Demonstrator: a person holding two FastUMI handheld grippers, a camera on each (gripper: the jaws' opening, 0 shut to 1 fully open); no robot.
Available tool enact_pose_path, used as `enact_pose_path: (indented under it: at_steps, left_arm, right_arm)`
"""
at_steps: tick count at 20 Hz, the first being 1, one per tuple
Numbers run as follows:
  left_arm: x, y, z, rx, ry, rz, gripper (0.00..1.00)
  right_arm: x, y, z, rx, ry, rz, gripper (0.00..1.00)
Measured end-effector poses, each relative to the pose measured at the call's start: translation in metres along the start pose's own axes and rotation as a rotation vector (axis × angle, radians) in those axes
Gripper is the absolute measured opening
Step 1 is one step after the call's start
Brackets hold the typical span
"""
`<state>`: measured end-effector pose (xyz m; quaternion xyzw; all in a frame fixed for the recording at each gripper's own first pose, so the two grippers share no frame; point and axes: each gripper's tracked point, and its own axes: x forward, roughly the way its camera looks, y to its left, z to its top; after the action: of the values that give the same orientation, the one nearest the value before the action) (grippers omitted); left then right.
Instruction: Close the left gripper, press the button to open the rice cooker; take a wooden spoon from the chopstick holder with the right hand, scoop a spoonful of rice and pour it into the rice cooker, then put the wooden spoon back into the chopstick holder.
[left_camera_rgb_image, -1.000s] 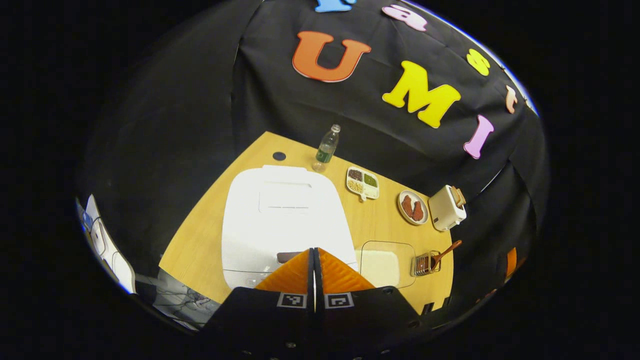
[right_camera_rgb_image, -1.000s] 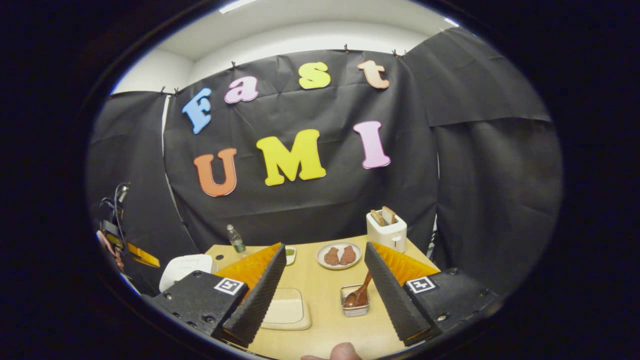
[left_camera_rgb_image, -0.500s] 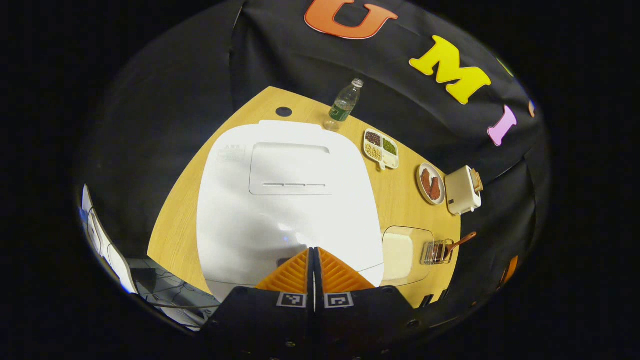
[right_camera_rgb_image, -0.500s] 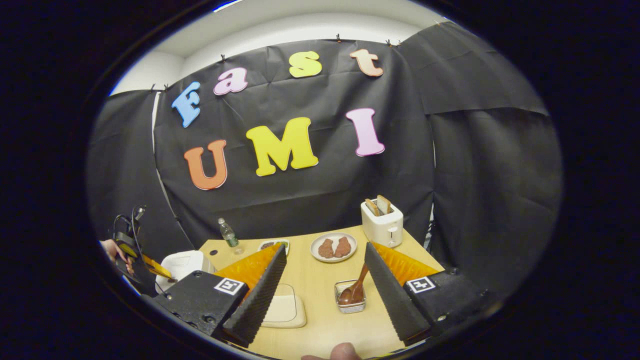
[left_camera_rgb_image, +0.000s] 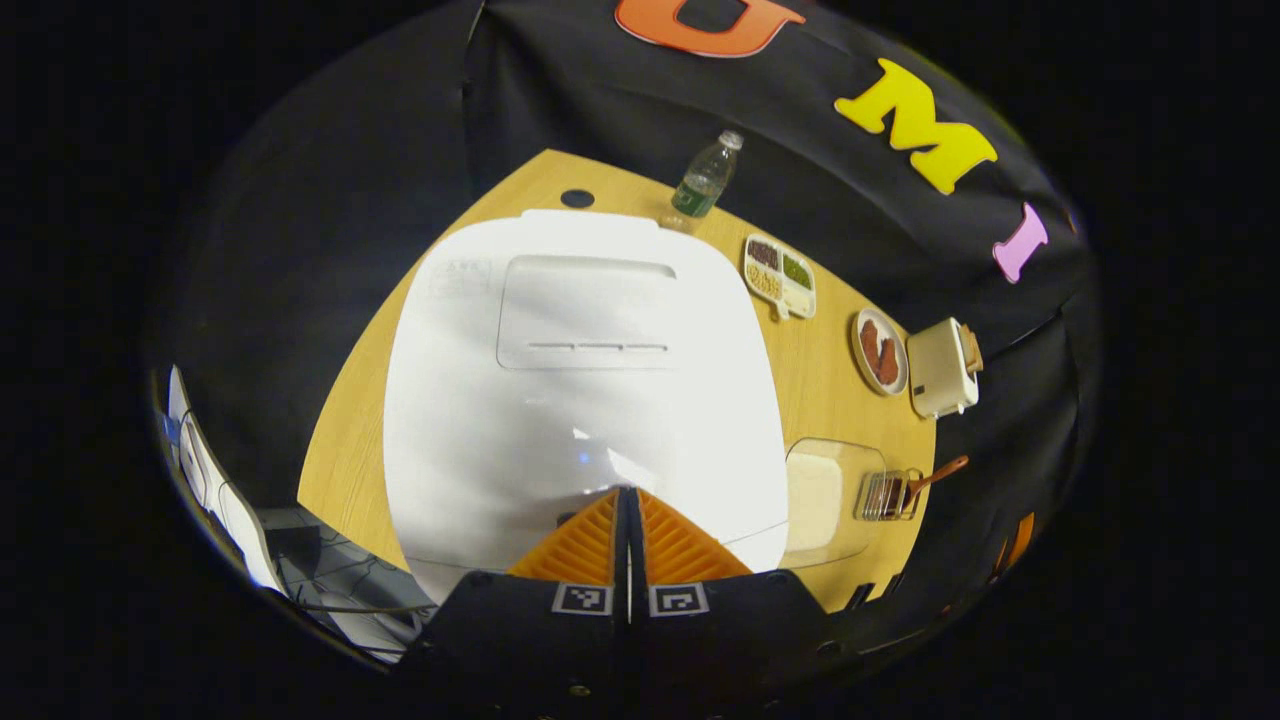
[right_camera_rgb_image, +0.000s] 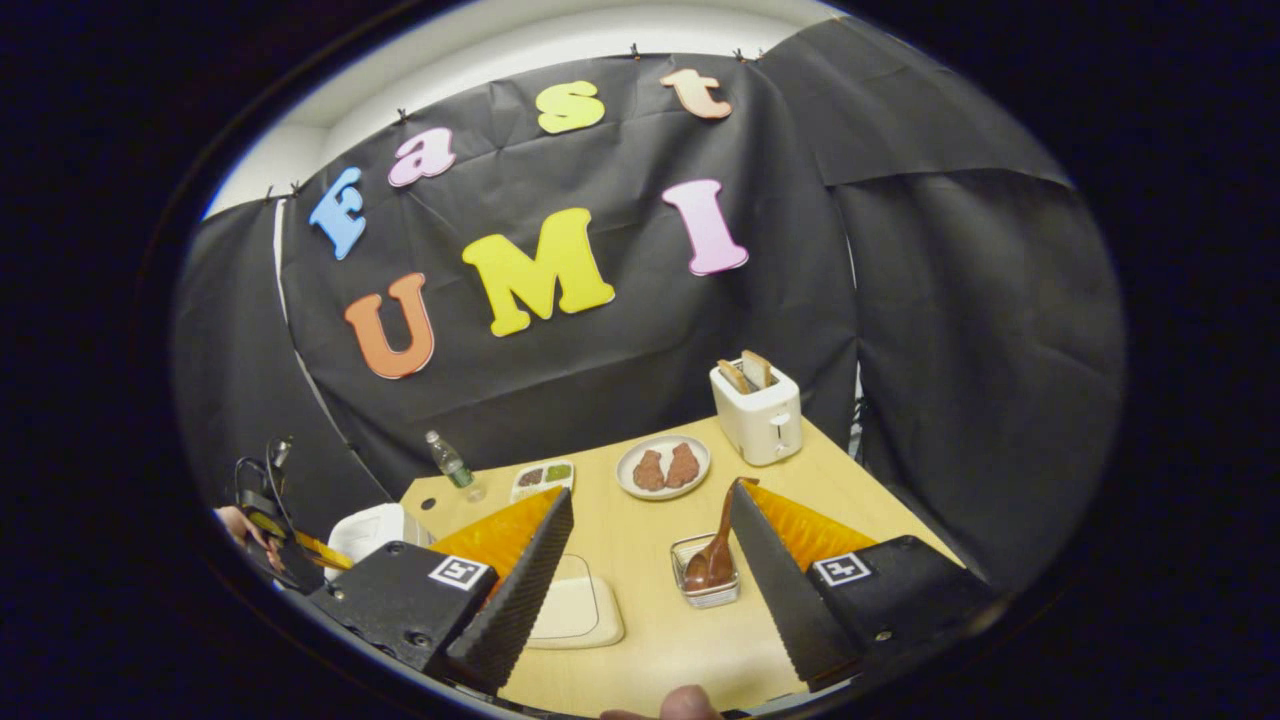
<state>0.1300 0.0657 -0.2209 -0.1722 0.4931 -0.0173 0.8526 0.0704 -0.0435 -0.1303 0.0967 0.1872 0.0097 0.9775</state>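
Nearing the rice cooker (left_camera_rgb_image: 585, 370) lid, closed empty left tool (left_camera_rgb_image: 628, 497) descended; right tool (right_camera_rgb_image: 650, 492) wide open, empty

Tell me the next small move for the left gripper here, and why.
Probably press the last bit down onto the button. The left gripper is shut, its tips right over the front edge of the rice cooker, whose lid is still closed. The right gripper is open near the wooden spoon, which sits in its holder.

Both grippers have black bodies studded with small screws. The left gripper (left_camera_rgb_image: 628, 500) carries two square black-and-white markers. The right gripper (right_camera_rgb_image: 650, 560) has ribbed fingers (right_camera_rgb_image: 510, 590).
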Motion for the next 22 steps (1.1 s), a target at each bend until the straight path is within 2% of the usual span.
enact_pose_path:
  at_steps: [2, 4, 6, 8, 11, 12, 13, 14, 15, 16, 18, 21, 22]
  left_arm:
    - [0.001, 0.002, -0.001, 0.021, -0.014, 0.019, 0.00]
    - [0.002, 0.005, -0.003, 0.099, -0.045, 0.034, 0.00]
    - [0.003, 0.004, -0.001, 0.078, -0.058, 0.030, 0.00]
    - [-0.003, 0.001, 0.004, 0.012, -0.076, 0.012, 0.00]
    - [-0.036, -0.011, 0.035, -0.026, -0.245, -0.043, 0.00]
    - [-0.049, -0.014, 0.046, -0.025, -0.313, -0.050, 0.12]
    - [-0.062, -0.015, 0.057, -0.014, -0.384, -0.056, 0.17]
    - [-0.077, -0.018, 0.072, -0.004, -0.458, -0.065, 0.06]
    - [-0.090, -0.022, 0.086, -0.005, -0.533, -0.071, 0.15]
    - [-0.104, -0.026, 0.101, -0.002, -0.601, -0.086, 0.17]
    - [-0.126, -0.036, 0.118, 0.010, -0.715, -0.095, 0.41]
    - [-0.163, -0.043, 0.136, 0.032, -0.884, -0.093, 1.00]
    - [-0.172, -0.045, 0.138, 0.038, -0.919, -0.094, 0.94]
  right_arm:
    - [0.001, 0.000, -0.001, 0.001, -0.004, -0.002, 1.00]
    - [0.001, 0.004, -0.004, 0.010, -0.005, 0.005, 1.00]
    - [0.001, 0.011, -0.007, 0.018, 0.001, 0.019, 1.00]
    - [-0.003, 0.017, -0.002, 0.012, -0.010, 0.032, 1.00]
    - [-0.010, 0.016, 0.017, -0.032, -0.065, 0.025, 1.00]
    - [-0.012, 0.018, 0.022, -0.041, -0.079, 0.027, 1.00]
    - [-0.014, 0.020, 0.024, -0.049, -0.087, 0.033, 1.00]
    - [-0.014, 0.022, 0.026, -0.056, -0.092, 0.036, 1.00]
    - [-0.015, 0.023, 0.028, -0.062, -0.096, 0.039, 1.00]
    - [-0.017, 0.024, 0.031, -0.065, -0.103, 0.041, 0.95]
    - [-0.020, 0.025, 0.037, -0.090, -0.116, 0.034, 0.95]
    - [-0.027, 0.026, 0.041, -0.137, -0.137, 0.033, 0.95]
    - [-0.028, 0.027, 0.043, -0.148, -0.140, 0.035, 1.00]
